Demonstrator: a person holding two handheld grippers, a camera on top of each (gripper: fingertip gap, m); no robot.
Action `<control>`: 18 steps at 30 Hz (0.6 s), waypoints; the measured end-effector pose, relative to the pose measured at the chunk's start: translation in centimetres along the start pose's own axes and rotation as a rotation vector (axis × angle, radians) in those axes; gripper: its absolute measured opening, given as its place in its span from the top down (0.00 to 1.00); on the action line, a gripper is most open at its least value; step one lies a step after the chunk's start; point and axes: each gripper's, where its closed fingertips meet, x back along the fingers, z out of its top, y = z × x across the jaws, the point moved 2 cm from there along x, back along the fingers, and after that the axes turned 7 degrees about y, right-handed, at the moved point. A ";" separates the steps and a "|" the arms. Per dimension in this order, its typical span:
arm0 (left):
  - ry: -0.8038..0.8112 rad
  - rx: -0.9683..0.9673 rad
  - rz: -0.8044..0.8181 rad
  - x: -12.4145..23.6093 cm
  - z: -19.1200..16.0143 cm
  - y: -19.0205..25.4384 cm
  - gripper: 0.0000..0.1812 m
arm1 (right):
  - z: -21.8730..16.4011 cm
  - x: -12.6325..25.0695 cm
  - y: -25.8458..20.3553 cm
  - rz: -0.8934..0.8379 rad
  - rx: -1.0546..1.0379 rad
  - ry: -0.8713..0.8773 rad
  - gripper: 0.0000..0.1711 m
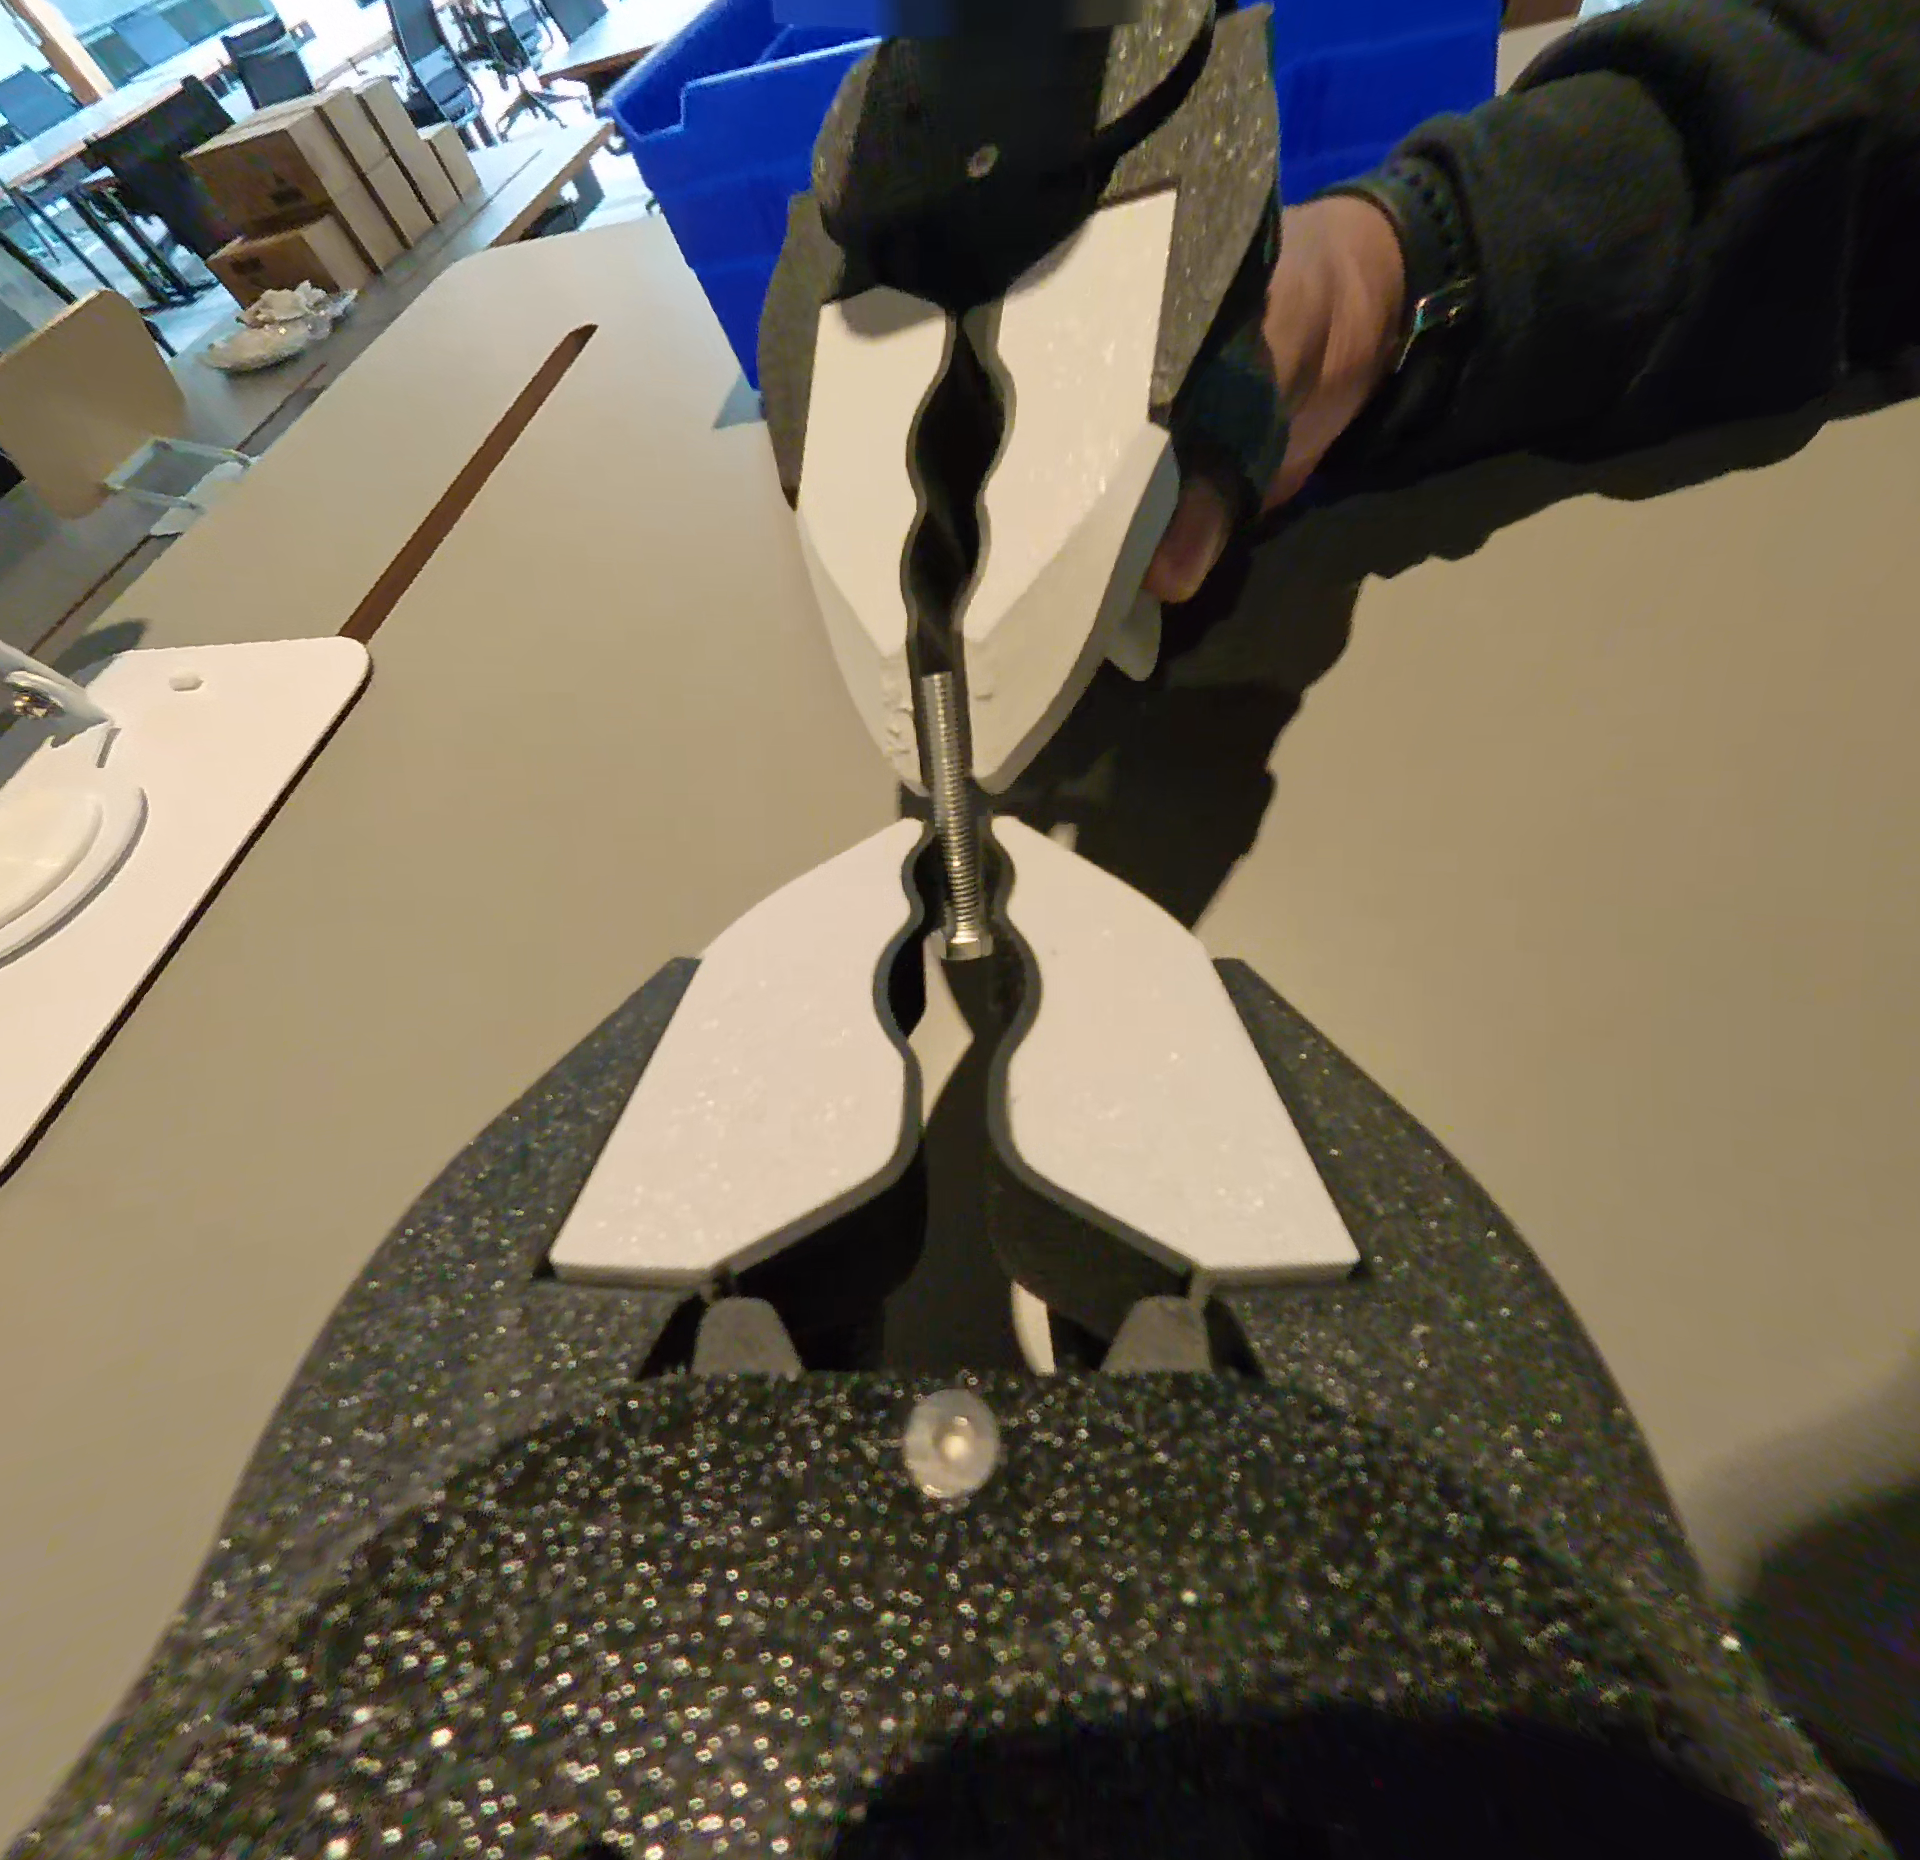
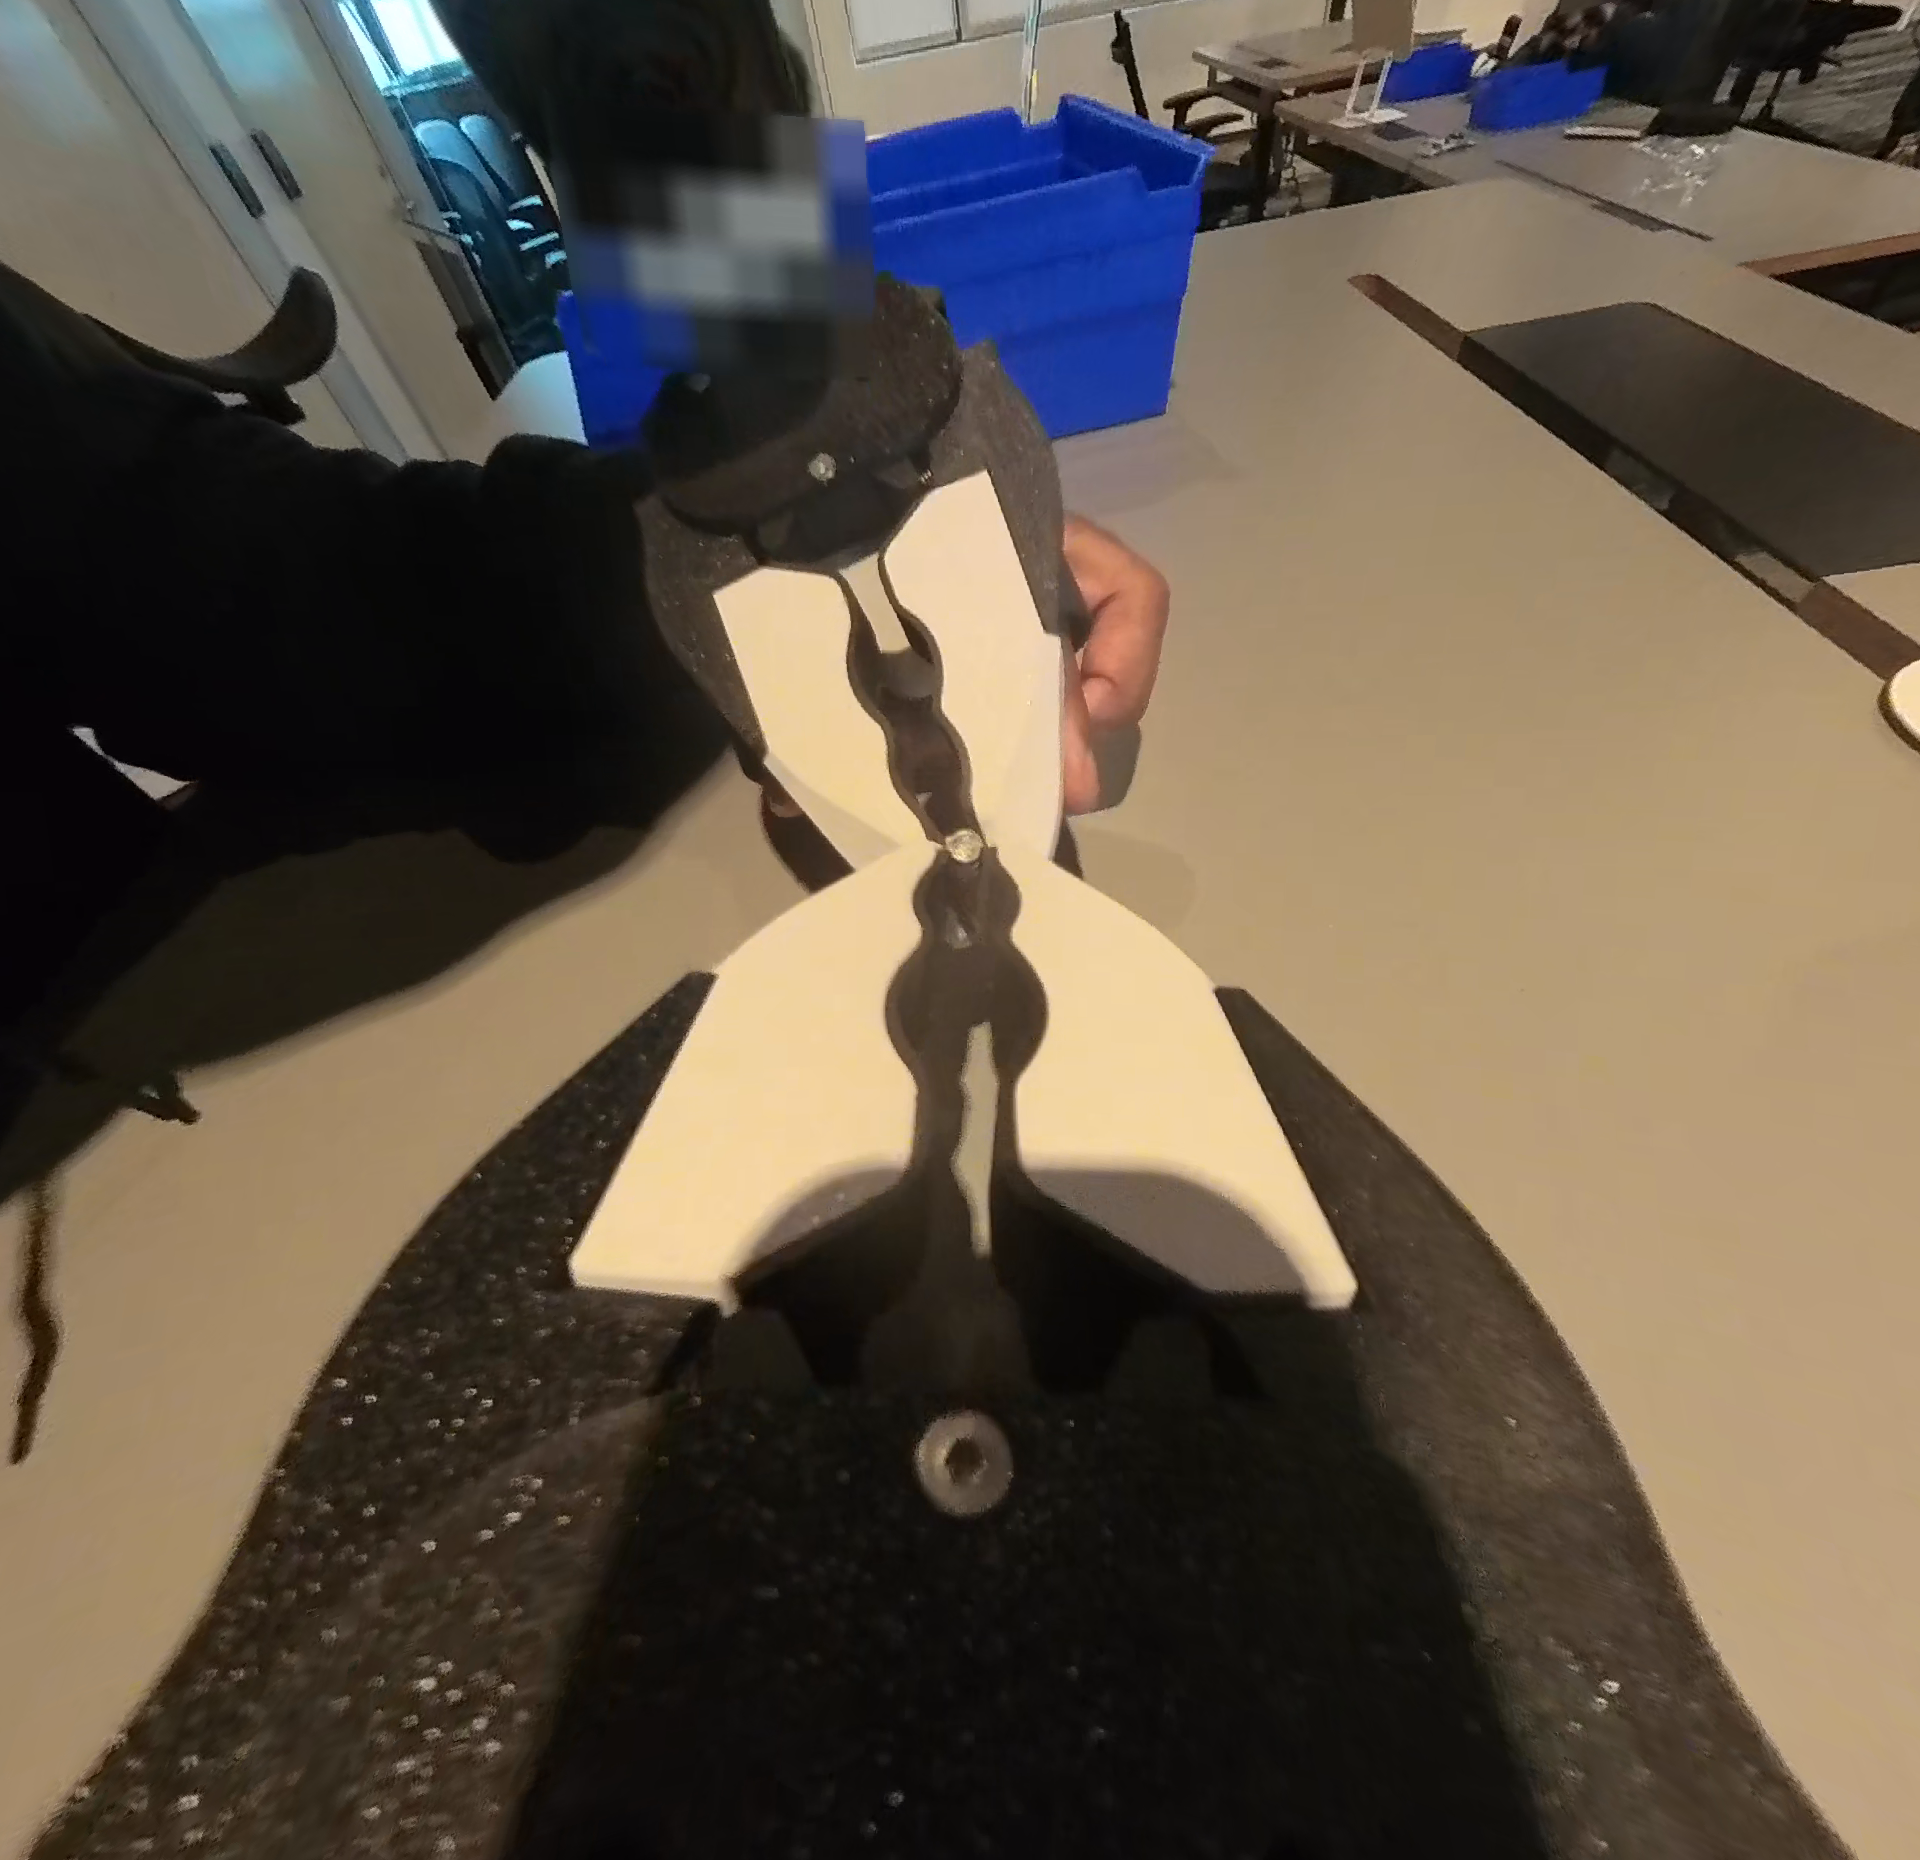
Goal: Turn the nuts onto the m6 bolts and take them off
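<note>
- Left wrist view, lower centre: left gripper (image 1: 961,875), white fingers (image 1: 769,1062) on a speckled black body, drawn close and pinching the hex-headed end of a bolt (image 1: 954,813).
- Bolt: silver, fully threaded, running from the frame centre upward; head (image 1: 964,944) seated in a notch between the left gripper's fingers, far end reaching into the tip of the other tool.
- Right gripper (image 1: 940,709), upper centre of the same view: pointing down toward the camera, fingers nearly pressed together around the bolt's free end. A nut cannot be made out there.
- Hand (image 1: 1320,356) with dark sleeve (image 1: 1621,272) and wrist strap, upper right, holding the right gripper.
- Table (image 1: 582,584): pale grey, under both tools.
- White board (image 1: 208,771), left edge, flat on the table.
- Blue bin (image 1: 727,169), top centre, behind the right gripper.
- Right wrist view, lower centre: right gripper (image 2: 961,875), white fingers closed on the bolt (image 2: 964,846), seen end-on as a small silver circle at the tips.
- Left gripper (image 2: 951,823), centre of that view, tip to tip with the right one; a hand (image 2: 1117,647) grips its side.
- Blue bin (image 2: 1039,252), upper centre, on the table (image 2: 1455,771).
- Dark mat (image 2: 1704,428), upper right.
</note>
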 end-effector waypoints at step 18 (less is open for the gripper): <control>0.013 -0.052 0.059 -0.8 0.3 -0.8 0.97 | 0.3 0.7 0.5 -0.082 0.090 -0.066 0.97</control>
